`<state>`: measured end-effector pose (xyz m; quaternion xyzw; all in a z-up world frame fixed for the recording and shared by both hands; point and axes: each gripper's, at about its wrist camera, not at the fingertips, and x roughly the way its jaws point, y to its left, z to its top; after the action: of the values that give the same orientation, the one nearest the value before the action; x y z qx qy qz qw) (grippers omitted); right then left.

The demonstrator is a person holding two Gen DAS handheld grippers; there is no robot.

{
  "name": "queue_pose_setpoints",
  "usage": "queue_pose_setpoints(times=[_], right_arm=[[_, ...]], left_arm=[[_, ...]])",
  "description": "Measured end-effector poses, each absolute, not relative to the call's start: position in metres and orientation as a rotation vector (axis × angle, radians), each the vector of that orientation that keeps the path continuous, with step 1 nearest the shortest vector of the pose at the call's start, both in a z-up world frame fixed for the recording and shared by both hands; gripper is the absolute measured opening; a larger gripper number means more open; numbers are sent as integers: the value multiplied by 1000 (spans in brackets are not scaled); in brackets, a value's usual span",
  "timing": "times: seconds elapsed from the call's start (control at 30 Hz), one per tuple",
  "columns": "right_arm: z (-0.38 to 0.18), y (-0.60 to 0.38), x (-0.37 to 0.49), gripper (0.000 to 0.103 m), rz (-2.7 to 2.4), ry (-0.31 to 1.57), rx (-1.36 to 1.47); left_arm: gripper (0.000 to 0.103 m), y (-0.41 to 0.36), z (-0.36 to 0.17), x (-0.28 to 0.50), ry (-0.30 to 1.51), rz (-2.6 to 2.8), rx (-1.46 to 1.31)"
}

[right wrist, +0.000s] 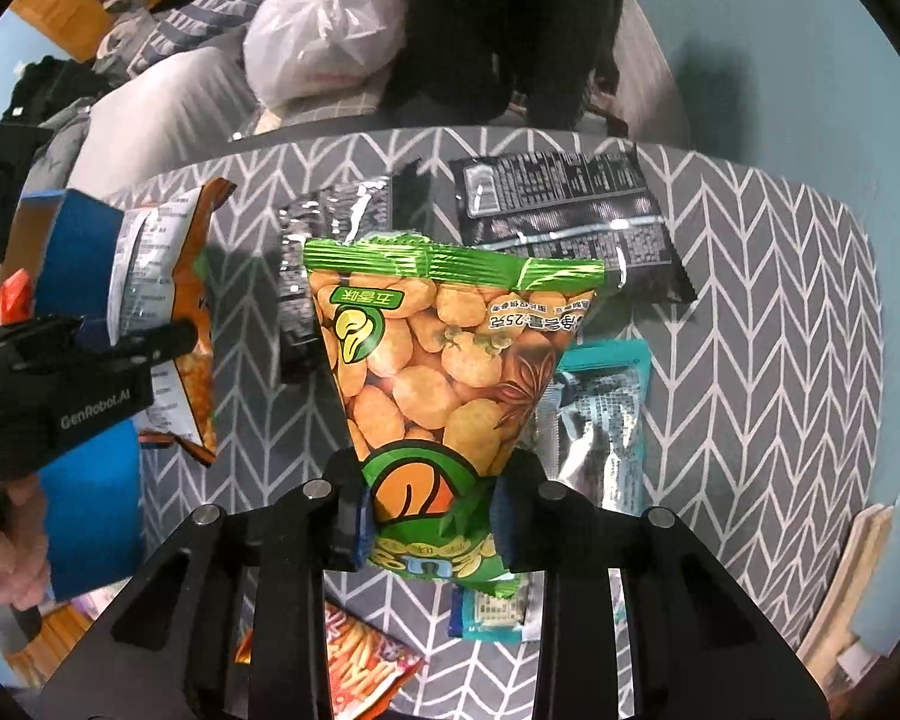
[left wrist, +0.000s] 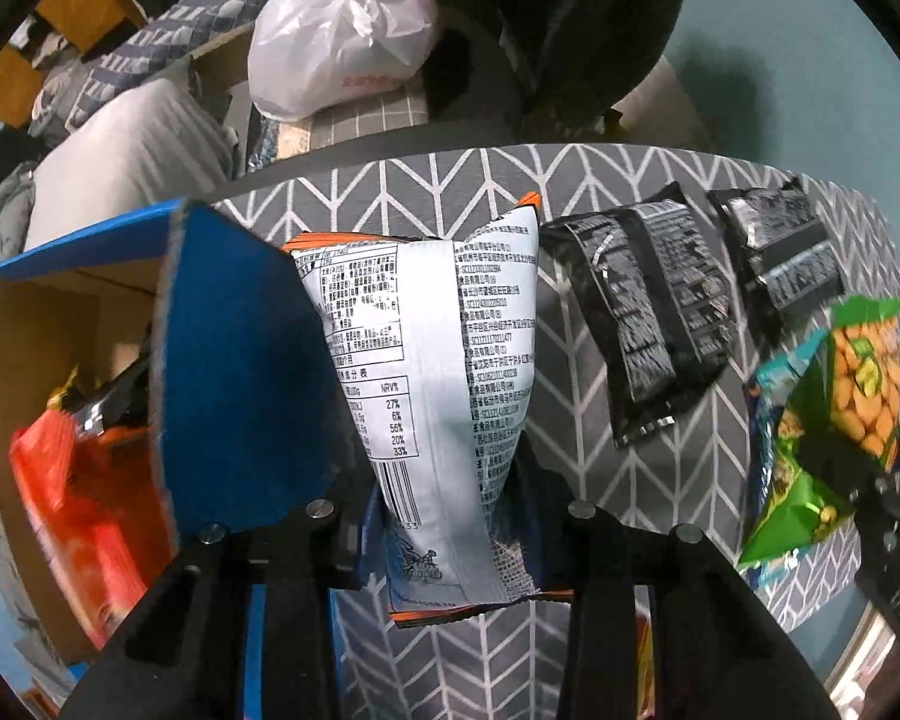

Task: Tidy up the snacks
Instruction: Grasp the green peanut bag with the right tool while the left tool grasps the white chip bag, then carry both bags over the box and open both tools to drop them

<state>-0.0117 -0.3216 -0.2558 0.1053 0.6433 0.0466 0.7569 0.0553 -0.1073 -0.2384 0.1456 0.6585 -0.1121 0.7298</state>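
Note:
My left gripper (left wrist: 444, 516) is shut on a white-backed orange snack bag (left wrist: 432, 372), held upright beside the blue flap of a cardboard box (left wrist: 234, 372). The box holds an orange-red packet (left wrist: 84, 498). My right gripper (right wrist: 429, 519) is shut on a green bean snack bag (right wrist: 444, 360), held above the chevron-patterned table (right wrist: 750, 300). The left gripper (right wrist: 90, 354) with its orange bag (right wrist: 168, 300) shows at the left of the right wrist view. The green bag (left wrist: 834, 408) shows at the right of the left wrist view.
Two black packets (left wrist: 642, 312) (left wrist: 786, 252) lie on the table's far side. A teal packet (right wrist: 600, 420) lies under the green bag, and a red stick-snack packet (right wrist: 366, 666) lies near the front edge. A white plastic bag (left wrist: 342, 30) sits beyond the table.

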Motion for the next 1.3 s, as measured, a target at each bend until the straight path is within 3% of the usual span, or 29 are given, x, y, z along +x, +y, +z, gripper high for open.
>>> queue_pose_setpoints(times=[0.67,1.3], right_arm=[[-183,-300,-18,28,217,1330,195],[-154,-217,7,28,417,1268,107]], left_arm=[[37,-60,-139,20,1323,-295,290],[36,25,-94,13,1271,-179,178]])
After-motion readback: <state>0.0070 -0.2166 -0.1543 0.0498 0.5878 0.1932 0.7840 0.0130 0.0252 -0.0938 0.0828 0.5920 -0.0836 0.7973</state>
